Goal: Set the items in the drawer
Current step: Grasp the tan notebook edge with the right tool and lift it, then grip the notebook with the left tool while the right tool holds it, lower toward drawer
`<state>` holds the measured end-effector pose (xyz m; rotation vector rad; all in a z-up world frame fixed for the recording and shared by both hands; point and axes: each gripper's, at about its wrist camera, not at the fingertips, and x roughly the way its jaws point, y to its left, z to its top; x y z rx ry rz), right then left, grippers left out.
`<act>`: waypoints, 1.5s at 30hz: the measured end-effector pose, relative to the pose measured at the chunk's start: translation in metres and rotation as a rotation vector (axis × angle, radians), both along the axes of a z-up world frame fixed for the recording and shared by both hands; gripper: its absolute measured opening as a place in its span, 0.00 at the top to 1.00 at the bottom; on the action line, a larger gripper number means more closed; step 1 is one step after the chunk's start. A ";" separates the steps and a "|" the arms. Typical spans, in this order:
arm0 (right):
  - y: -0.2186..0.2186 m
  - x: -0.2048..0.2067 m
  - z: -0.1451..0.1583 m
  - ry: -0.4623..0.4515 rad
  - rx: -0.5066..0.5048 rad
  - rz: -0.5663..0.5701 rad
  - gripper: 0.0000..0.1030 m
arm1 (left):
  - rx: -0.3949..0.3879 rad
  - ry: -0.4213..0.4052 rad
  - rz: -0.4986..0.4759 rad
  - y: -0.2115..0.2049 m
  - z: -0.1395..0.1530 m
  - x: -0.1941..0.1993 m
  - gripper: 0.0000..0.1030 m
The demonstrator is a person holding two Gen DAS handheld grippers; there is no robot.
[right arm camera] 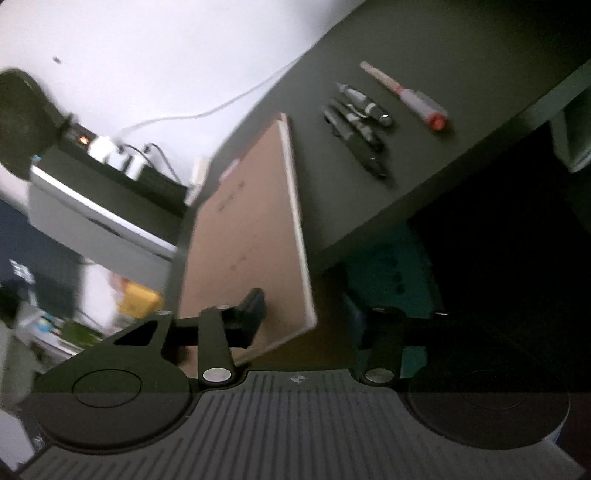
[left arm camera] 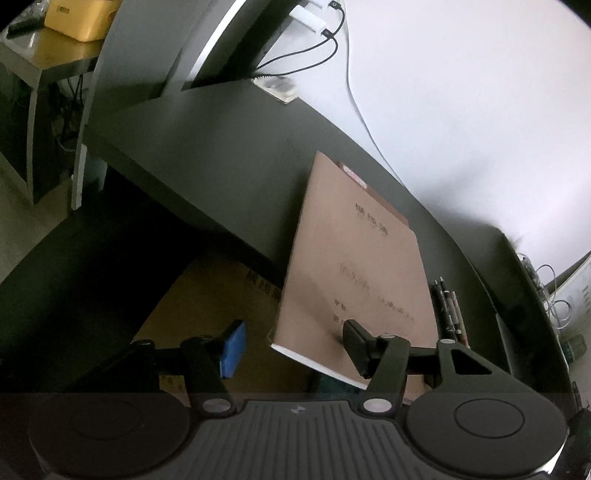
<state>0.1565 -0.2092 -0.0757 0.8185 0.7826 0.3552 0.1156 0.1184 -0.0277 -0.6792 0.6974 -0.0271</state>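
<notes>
A brown notebook (left arm camera: 351, 258) lies on the dark desk (left arm camera: 221, 155), and its near end sticks out past the desk edge over the open drawer (left arm camera: 207, 295). My left gripper (left arm camera: 295, 345) is open. Its black finger (left arm camera: 356, 341) is over the notebook's cover and its blue-padded finger (left arm camera: 232, 349) stands off the near corner. In the right wrist view the same notebook (right arm camera: 243, 229) runs toward my right gripper (right arm camera: 317, 319), also open, with one finger (right arm camera: 253, 314) over the cover and the other beyond the white page edge. Several dark pens (right arm camera: 354, 133) and a red-and-white tool (right arm camera: 410, 98) lie on the desk.
Inside the drawer lie a brown printed booklet (left arm camera: 207, 295) and a teal box (right arm camera: 391, 269). A monitor (left arm camera: 229, 44) with cables stands at the back of the desk against the white wall. A yellow box (left arm camera: 77, 18) sits on a side table.
</notes>
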 end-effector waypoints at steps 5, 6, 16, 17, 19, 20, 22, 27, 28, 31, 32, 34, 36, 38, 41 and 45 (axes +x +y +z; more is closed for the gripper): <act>0.003 -0.009 0.010 -0.011 0.003 0.070 0.89 | -0.005 0.012 -0.012 -0.001 -0.005 0.003 0.45; 0.003 -0.012 0.013 -0.009 0.009 0.094 0.89 | -0.013 0.008 -0.021 -0.001 -0.005 0.003 0.42; -0.011 -0.029 0.016 0.029 -0.083 0.118 0.70 | 0.007 -0.016 -0.068 -0.006 0.000 0.009 0.40; -0.013 -0.027 0.014 0.031 -0.076 0.104 0.60 | 0.017 -0.018 -0.070 -0.006 0.001 0.009 0.40; -0.011 -0.024 0.013 0.026 -0.054 0.079 0.54 | 0.035 -0.021 -0.064 -0.005 0.002 0.008 0.39; -0.011 -0.023 0.011 0.028 -0.040 0.071 0.53 | 0.043 -0.021 -0.057 -0.004 0.002 0.007 0.38; -0.011 -0.019 0.007 0.036 0.002 0.068 0.49 | 0.044 -0.018 -0.042 0.000 0.001 0.008 0.38; 0.005 -0.006 -0.009 0.075 0.114 0.068 0.44 | 0.030 -0.006 -0.061 -0.003 -0.004 0.011 0.48; 0.007 -0.004 -0.014 0.086 0.141 0.064 0.49 | 0.030 -0.004 -0.069 -0.004 -0.005 0.010 0.48; 0.007 -0.003 -0.025 0.128 0.242 0.076 0.80 | 0.045 -0.001 -0.086 -0.006 -0.004 0.006 0.44; 0.005 -0.004 -0.027 0.132 0.271 0.071 0.91 | 0.051 0.001 -0.084 -0.005 -0.004 0.006 0.40; -0.002 -0.009 -0.024 0.106 0.318 0.070 0.95 | 0.053 0.004 -0.072 -0.001 -0.003 0.004 0.37; -0.008 -0.014 -0.019 0.091 0.310 0.077 0.95 | 0.044 -0.003 -0.070 0.004 -0.002 0.004 0.36; -0.015 -0.019 -0.014 0.081 0.297 0.086 0.96 | 0.037 -0.014 -0.071 0.008 0.000 0.005 0.35; -0.022 -0.024 -0.009 0.081 0.237 0.095 0.94 | 0.025 -0.015 -0.098 0.005 0.000 0.013 0.37; -0.026 -0.020 -0.010 0.102 0.197 0.090 0.75 | -0.012 0.006 -0.169 -0.005 -0.005 0.024 0.50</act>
